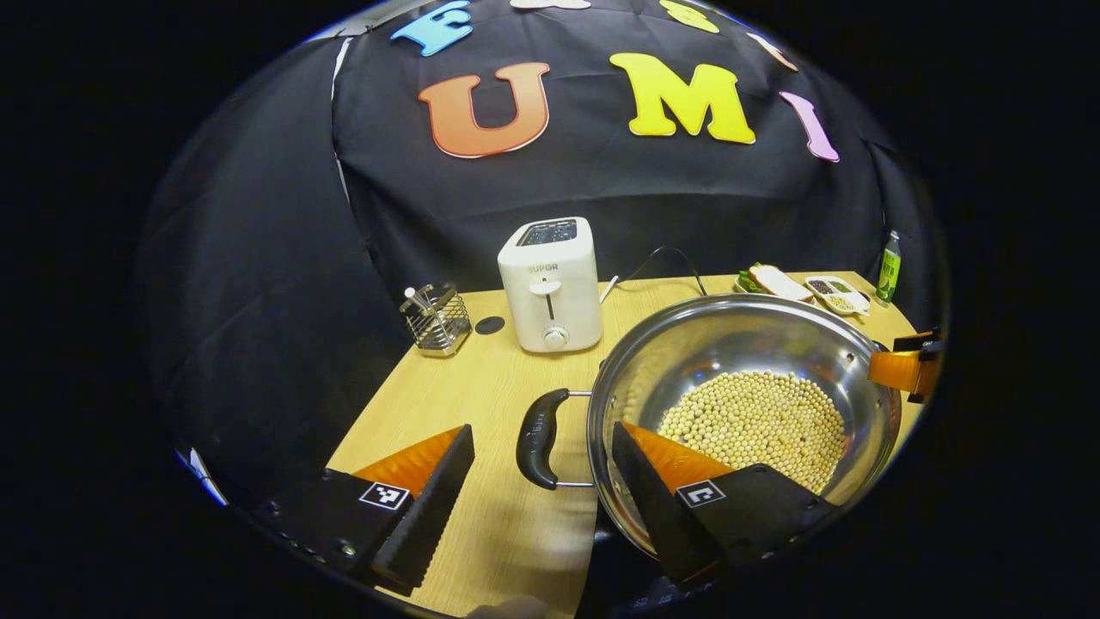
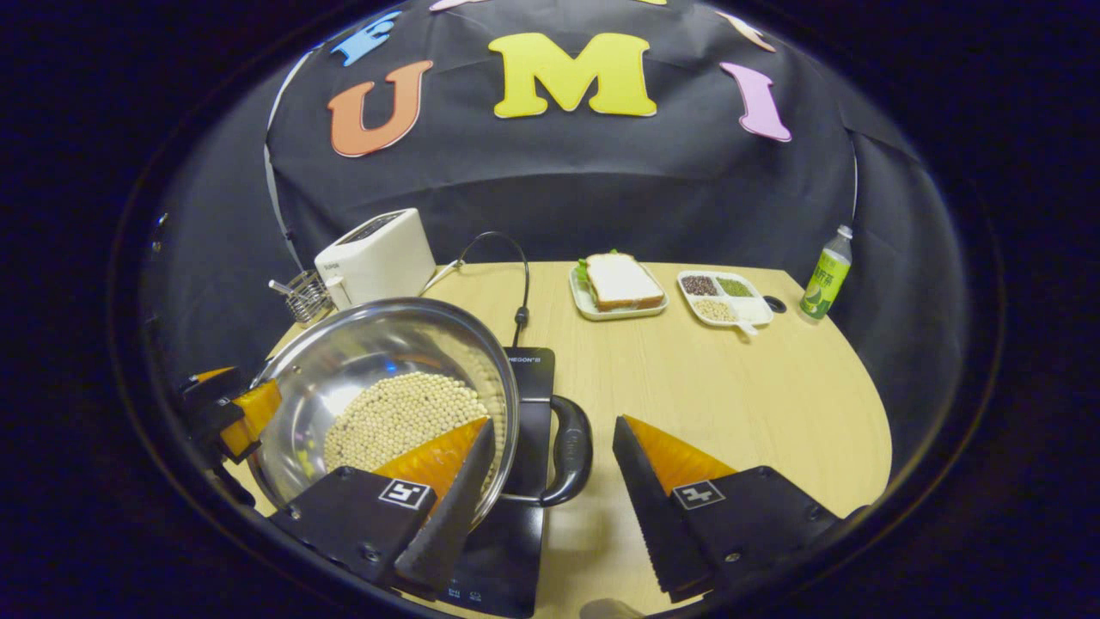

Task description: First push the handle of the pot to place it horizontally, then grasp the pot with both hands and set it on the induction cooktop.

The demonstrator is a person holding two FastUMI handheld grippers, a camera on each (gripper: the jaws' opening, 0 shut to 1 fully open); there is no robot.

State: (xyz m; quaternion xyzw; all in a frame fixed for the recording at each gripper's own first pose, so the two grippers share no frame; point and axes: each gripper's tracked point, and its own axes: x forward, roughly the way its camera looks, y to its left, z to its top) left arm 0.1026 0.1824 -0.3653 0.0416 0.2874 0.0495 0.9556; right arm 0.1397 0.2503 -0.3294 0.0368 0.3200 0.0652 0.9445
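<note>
On the wooden worktop [image 2: 730, 387], the steel pot [image 2: 387, 378] with its load of pale beans [image 2: 400, 413] sits over the black induction cooktop [image 2: 528, 430], whose slab shows under the pot's right side in the right gripper view. Both loop handles lie level, so the handle-pushing step looks done, and the carry seems at or near its end. Whether the pot's base rests fully on the glass or hovers just above it cannot be told from these angles; what looks left is at most settling it and letting go.

The left gripper [image 1: 537, 486] is spread wide, straddling the pot's left handle [image 1: 540, 437]: one finger out over the bare wood, the other inside the rim above the beans. Neither finger visibly presses on the handle or the wall, so it grips nothing that can be seen (the inner finger may brush the rim, but that is unclear).

The right gripper [image 2: 554, 494] stands equally wide around the right handle [image 2: 569, 447], one finger inside the pot, the other outside over the worktop, again with no clear squeeze. A toaster [image 1: 550, 288], a wire rack [image 1: 436, 320], a sandwich on a plate [image 2: 620, 288], a divided dish [image 2: 724, 299] and a bottle [image 2: 826, 275] stand well behind.
</note>
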